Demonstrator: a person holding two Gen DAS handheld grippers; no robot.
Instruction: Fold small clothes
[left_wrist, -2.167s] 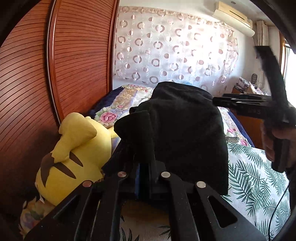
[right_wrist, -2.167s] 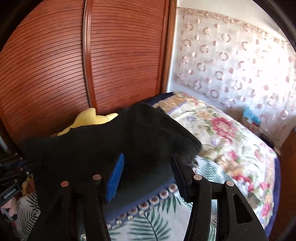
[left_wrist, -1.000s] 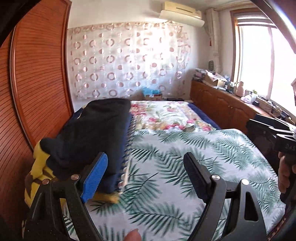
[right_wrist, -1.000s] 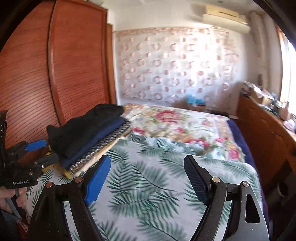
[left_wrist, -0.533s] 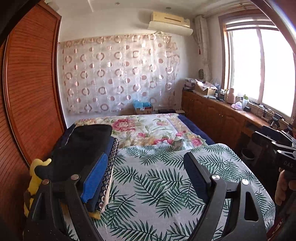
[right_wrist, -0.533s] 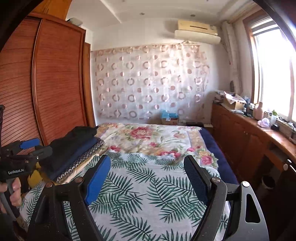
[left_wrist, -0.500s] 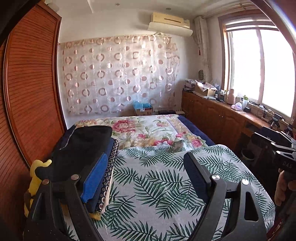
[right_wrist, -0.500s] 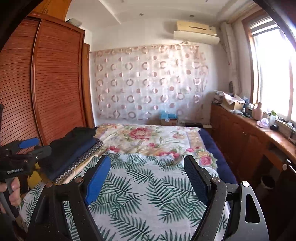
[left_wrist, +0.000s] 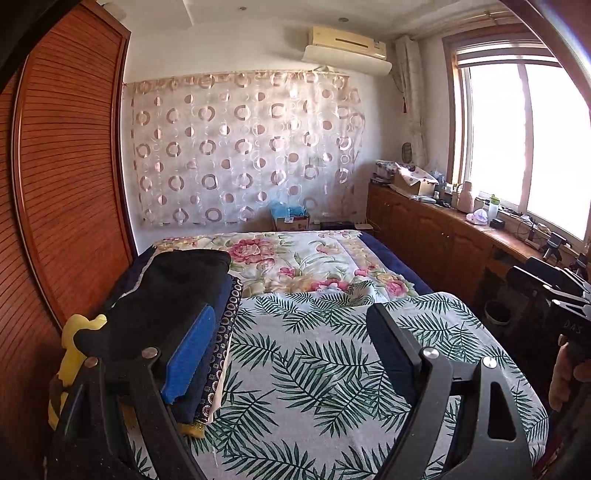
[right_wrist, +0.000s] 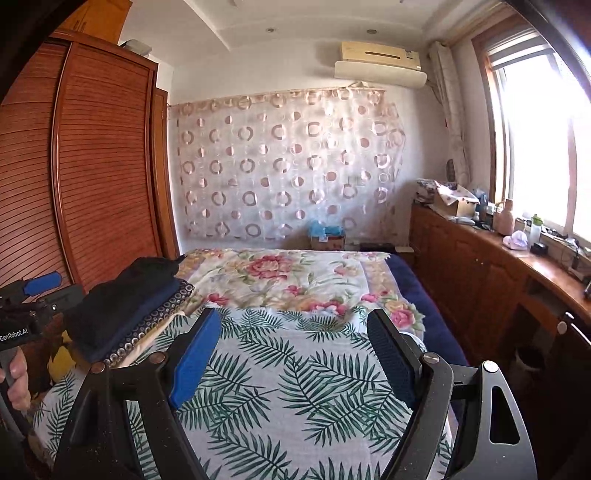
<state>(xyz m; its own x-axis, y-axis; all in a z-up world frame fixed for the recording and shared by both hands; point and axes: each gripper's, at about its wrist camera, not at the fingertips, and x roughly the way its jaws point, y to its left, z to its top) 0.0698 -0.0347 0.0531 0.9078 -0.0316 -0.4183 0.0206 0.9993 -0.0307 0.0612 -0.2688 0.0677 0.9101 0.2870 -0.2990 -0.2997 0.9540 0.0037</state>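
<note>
A folded black garment (left_wrist: 173, 291) lies on top of a stack of folded clothes (left_wrist: 221, 343) at the left edge of the bed; it also shows in the right wrist view (right_wrist: 133, 291). My left gripper (left_wrist: 291, 339) is open and empty, raised above the palm-leaf sheet (left_wrist: 317, 362), to the right of the stack. My right gripper (right_wrist: 291, 347) is open and empty, held above the same sheet (right_wrist: 295, 387). The left gripper shows at the left edge of the right wrist view (right_wrist: 33, 295).
A yellow plush toy (left_wrist: 70, 350) sits under and beside the stack, against the wooden wardrobe (left_wrist: 66, 184). A floral quilt (left_wrist: 295, 258) covers the far half of the bed. A wooden cabinet (left_wrist: 443, 236) with clutter runs along the right wall under the window.
Both grippers let go of the black garment, which now rests on the stack. Both have drawn back and up from the stack, open and empty.
</note>
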